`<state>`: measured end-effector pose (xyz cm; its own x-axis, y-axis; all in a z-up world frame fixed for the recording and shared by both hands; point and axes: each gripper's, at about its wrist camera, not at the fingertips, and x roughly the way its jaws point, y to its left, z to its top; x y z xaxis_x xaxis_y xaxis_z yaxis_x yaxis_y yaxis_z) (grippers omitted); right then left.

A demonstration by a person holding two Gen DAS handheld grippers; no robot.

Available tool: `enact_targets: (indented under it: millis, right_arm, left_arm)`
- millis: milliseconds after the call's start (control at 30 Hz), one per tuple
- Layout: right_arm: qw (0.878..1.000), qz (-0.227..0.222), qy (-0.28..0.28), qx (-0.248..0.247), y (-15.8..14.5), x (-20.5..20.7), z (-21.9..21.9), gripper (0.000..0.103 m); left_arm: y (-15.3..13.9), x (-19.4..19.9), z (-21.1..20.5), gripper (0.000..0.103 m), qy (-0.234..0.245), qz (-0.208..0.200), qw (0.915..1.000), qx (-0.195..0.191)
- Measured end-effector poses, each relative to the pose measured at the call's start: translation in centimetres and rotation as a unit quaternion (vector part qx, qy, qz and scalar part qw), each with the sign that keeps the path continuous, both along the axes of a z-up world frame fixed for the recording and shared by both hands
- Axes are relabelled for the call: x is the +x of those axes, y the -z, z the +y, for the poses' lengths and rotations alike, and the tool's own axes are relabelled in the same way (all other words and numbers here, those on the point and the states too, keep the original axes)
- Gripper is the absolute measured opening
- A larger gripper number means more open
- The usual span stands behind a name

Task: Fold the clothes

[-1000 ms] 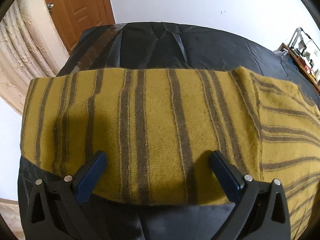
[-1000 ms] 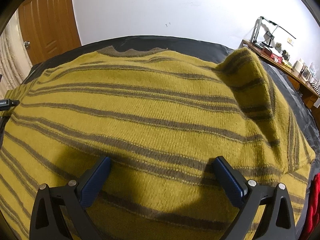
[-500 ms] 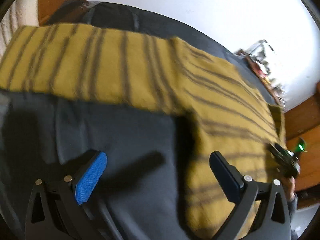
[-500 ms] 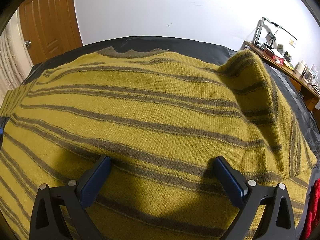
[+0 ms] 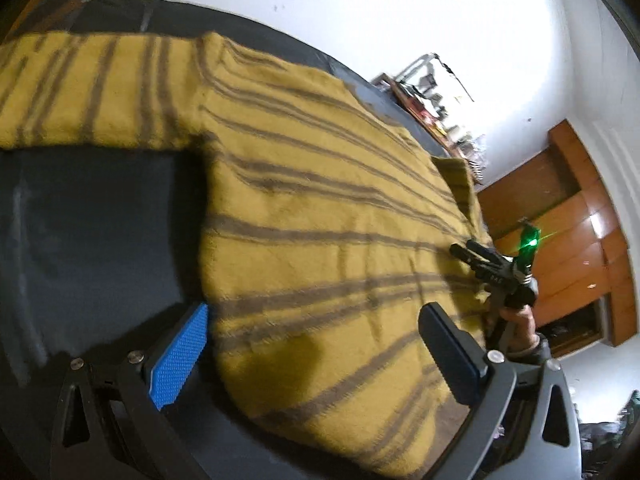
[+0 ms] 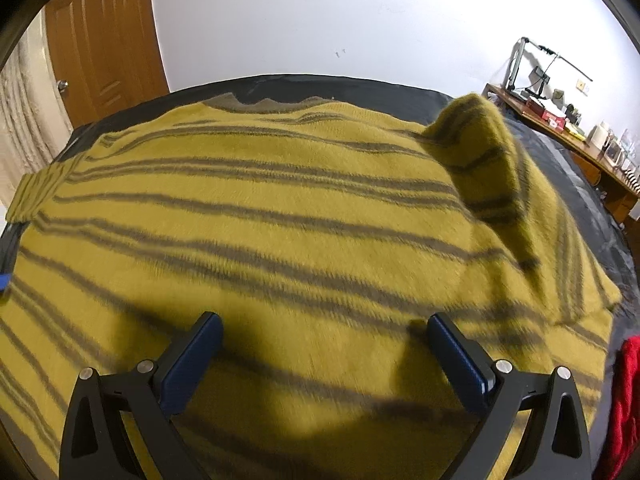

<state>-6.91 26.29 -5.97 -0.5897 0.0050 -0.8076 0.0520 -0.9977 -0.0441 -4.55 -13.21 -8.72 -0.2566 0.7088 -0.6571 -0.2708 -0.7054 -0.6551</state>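
Observation:
A mustard-yellow sweater with grey stripes (image 5: 320,208) lies spread flat on a dark sheet (image 5: 88,216). My left gripper (image 5: 316,344) is open and empty, just above the sweater's lower left corner near its hem. My right gripper (image 6: 324,344) is open and empty over the lower body of the sweater (image 6: 280,216). The right sleeve (image 6: 484,148) is bunched up and folded inward. The right gripper also shows in the left wrist view (image 5: 472,254), held by a hand at the sweater's far side.
A red garment (image 6: 624,400) lies at the right edge of the bed. A wooden desk (image 6: 560,132) with clutter stands along the right wall. A wooden door (image 6: 104,40) and a curtain (image 6: 24,128) are at the left.
My left gripper has left the left sleeve and swung right and down to the sweater's lower left corner. My right gripper has barely moved. Both stay open.

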Motion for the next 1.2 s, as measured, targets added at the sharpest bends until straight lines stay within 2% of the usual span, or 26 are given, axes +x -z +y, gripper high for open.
enact_targets:
  millis: [100,267,467,567,633,733,800,867,967,1100,1200]
  right_arm:
    - [1.0,0.0,-0.006,0.021,0.2,1.2,0.0,0.103]
    - [1.0,0.0,-0.002,0.016,0.3,1.2,0.4,0.103]
    - [1.0,0.0,-0.002,0.016,0.4,0.9,0.4,0.103]
    - [1.0,0.0,-0.002,0.017,0.4,0.9,0.4,0.103]
    - [1.0,0.001,-0.002,0.017,0.4,1.0,0.3,0.103]
    - [1.0,0.002,-0.002,0.019,0.4,1.0,0.3,0.103]
    - [1.0,0.003,-0.001,0.019,0.4,1.1,0.3,0.103]
    - [1.0,0.003,0.0,0.019,0.4,1.2,0.3,0.103]
    - [1.0,0.002,0.0,0.016,0.4,1.1,0.4,0.103]
    - [1.0,0.007,0.001,0.022,0.2,1.4,0.3,0.103]
    - [0.999,0.035,-0.014,0.022,-1.0,2.8,-0.5,0.103]
  left_arm:
    - [0.5,0.7,1.1,0.103,0.04,-0.012,0.9985,0.036]
    - [-0.9,3.2,0.3,0.103,0.076,0.021,0.9952,0.057]
    - [-3.6,5.8,-3.2,0.103,0.066,0.065,0.9875,0.127]
    - [-4.9,6.9,-3.3,0.103,0.069,0.082,0.9822,0.155]
    - [-5.4,7.5,-2.3,0.103,0.081,0.087,0.9823,0.145]
    - [-5.1,7.9,-0.4,0.103,0.091,0.084,0.9882,0.089]
    - [-4.5,8.0,0.1,0.103,0.078,0.085,0.992,0.051]
    - [-4.2,7.8,-0.6,0.103,0.054,0.087,0.9942,0.032]
    - [-3.5,6.9,-2.6,0.103,0.007,0.078,0.9961,0.039]
    - [-1.5,5.5,-5.1,0.103,-0.045,0.026,0.9967,0.062]
    - [-0.3,4.8,-5.8,0.103,-0.063,-0.002,0.9953,0.074]
